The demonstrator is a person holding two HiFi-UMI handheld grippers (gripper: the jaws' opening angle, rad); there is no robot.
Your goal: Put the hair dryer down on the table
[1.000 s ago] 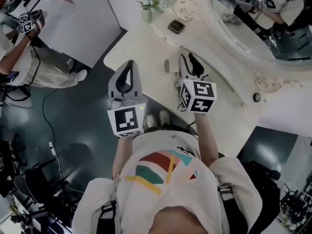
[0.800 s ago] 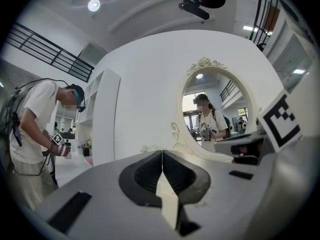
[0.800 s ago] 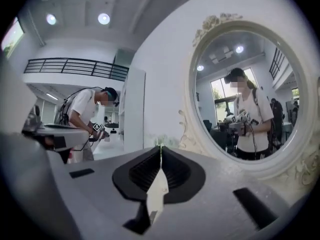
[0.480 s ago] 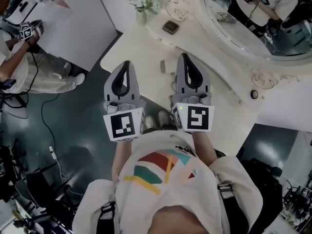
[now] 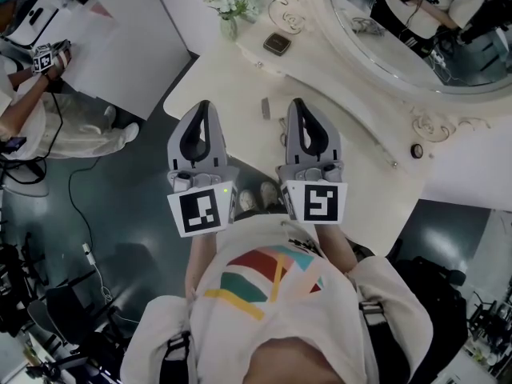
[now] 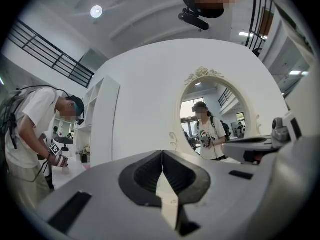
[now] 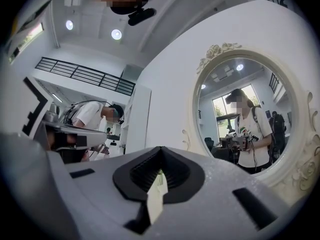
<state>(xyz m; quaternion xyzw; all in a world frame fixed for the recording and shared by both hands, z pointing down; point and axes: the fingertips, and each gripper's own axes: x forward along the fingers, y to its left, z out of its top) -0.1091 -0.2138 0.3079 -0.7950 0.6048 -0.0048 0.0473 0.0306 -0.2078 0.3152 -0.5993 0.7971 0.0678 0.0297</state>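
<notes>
Both grippers are held side by side in front of my chest, pointing level toward the cream dressing table (image 5: 360, 162). My left gripper (image 5: 202, 107) hangs over the dark floor just off the table's near edge, jaws shut and empty (image 6: 162, 153). My right gripper (image 5: 298, 102) is over the table's near edge, also shut with nothing between the jaws (image 7: 160, 149). No hair dryer shows in any view. A small grey oblong thing (image 5: 265, 108) lies on the table between the two gripper tips.
An oval mirror (image 5: 400, 46) with an ornate frame stands at the table's back. A vase of pale flowers (image 5: 230, 2) and a dark square box (image 5: 278, 44) sit at the far left of the table. Another person (image 5: 40, 102) works at the left.
My right gripper has lifted off the table, closed its jaws and come level beside the left one. The left gripper has risen slightly.
</notes>
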